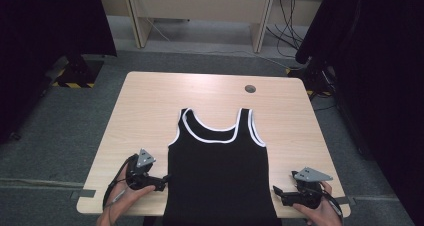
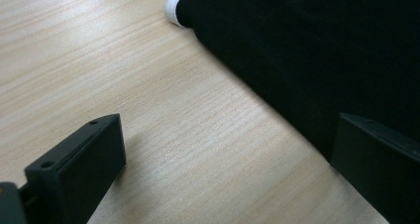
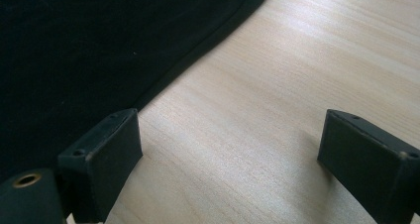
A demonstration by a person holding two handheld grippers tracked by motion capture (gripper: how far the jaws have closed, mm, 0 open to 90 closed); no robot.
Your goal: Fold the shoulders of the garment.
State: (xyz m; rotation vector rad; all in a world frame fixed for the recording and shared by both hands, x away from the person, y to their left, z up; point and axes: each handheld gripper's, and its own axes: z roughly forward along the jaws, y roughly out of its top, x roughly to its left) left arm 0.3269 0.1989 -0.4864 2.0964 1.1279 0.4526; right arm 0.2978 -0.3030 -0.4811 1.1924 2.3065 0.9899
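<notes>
Hand-held gripper [image 1: 164, 180] flanks a flat black, white-trimmed tank top [image 1: 217, 171].

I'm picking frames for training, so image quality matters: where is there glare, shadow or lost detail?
High view: room edges fall to black, table evenly lit. Left gripper view: soft sheen on the wood top left, tank top a featureless black. Right gripper view: glare band across the wood, hem seam still readable.

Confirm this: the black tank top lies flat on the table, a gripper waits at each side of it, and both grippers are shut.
Not quite: both grippers are open. The left gripper view and the right gripper view each show jaws wide apart with bare table between them. The rest holds: the tank top lies flat with a gripper at each side.
</notes>
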